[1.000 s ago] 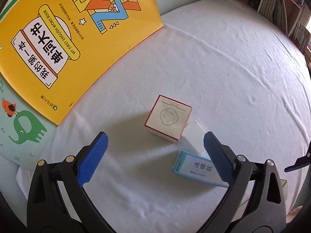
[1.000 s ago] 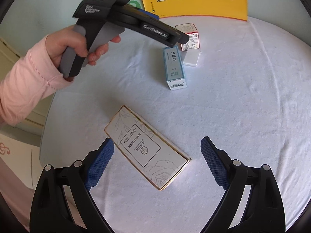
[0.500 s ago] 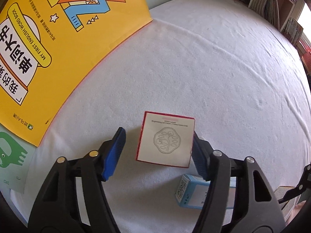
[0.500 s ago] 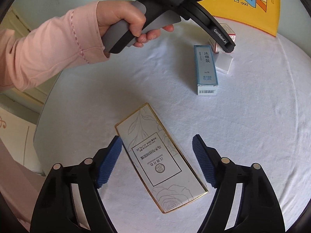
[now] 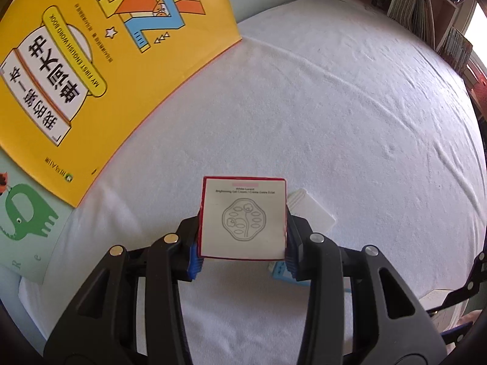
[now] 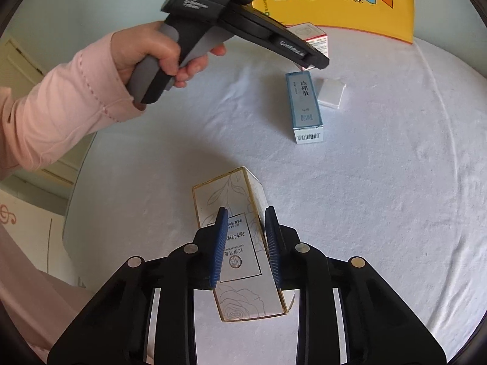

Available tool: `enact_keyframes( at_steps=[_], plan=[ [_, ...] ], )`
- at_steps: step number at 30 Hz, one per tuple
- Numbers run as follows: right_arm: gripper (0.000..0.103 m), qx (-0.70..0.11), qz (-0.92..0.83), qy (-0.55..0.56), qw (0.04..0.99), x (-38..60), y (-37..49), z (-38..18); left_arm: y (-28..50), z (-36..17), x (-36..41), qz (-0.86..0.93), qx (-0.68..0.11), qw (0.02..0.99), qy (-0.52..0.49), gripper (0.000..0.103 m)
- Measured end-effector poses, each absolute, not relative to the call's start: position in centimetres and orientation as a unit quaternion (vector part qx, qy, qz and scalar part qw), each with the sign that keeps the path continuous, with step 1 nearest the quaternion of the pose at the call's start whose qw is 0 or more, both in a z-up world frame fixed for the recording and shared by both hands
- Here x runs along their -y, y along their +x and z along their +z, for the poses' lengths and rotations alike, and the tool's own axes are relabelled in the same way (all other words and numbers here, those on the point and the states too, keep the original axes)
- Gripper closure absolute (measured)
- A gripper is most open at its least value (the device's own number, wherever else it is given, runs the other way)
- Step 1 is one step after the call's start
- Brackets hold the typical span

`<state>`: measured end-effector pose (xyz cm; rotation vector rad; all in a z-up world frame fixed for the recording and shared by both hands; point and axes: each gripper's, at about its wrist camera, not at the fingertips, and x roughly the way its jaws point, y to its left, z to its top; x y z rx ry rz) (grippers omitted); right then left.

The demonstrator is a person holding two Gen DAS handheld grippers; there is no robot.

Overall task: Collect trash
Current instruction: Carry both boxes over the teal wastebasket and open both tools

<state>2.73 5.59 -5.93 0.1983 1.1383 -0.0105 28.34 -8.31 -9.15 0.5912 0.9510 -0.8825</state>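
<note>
- The left claw (image 5: pixel 243 245) is squeezed shut on the small red-edged box (image 5: pixel 243 217), low in the middle of the left wrist view.
- Its blue pads (image 5: pixel 194 260) press on the two sides of that box. The white face with a round flower drawing looks up at the camera.
- Just to the right of the box lies a flat white piece (image 5: pixel 313 213) on the white cloth (image 5: pixel 334 106).
- Under the right finger peeks a corner of the light blue box (image 5: pixel 278 270).
- A big yellow book (image 5: pixel 100 70) fills the upper left of that view. A green elephant book (image 5: pixel 24 222) sits at the left edge, partly under the yellow one.
- Shelves with books (image 5: pixel 426 21) are in the upper right corner.
- The right claw (image 6: pixel 246 248) is shut on the long white box with gold edges (image 6: pixel 240 243), low in the middle of the right wrist view.
- Its blue pads (image 6: pixel 219 246) pinch the box on both long sides, and the far end of the box points up and a bit left.
- Higher in that view, right of the middle, the light blue box (image 6: pixel 306 106) lies flat on the cloth, with the white piece (image 6: pixel 331 92) just beside it on the right.
- In the upper left, a hand (image 6: pixel 158 54) in a pink sleeve holds the left claw's grey handle. The small red-edged box (image 6: pixel 315 38) shows at its tip, near the yellow book (image 6: pixel 334 0) at the top.
</note>
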Motion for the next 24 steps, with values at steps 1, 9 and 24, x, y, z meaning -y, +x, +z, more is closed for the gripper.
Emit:
enact_keyframes(
  at_steps=[1,9,24],
  plan=[
    [0.074,-0.539,-0.002,0.093,0.837,-5.7,2.7,-5.9,28.2,-9.1,7.9,-0.402,-0.437,0.758,0.269,0.064],
    [0.026,-0.543,0.001,0.083,0.836,-6.7,2.4,-6.4,27.6,-9.6,4.1,-0.371,-0.460,0.766,0.253,0.064],
    [0.051,-0.546,0.005,0.057,0.836,-6.9,3.3,-6.7,24.3,-10.1,-1.5,-0.324,-0.492,0.775,0.227,0.064]
  ],
)
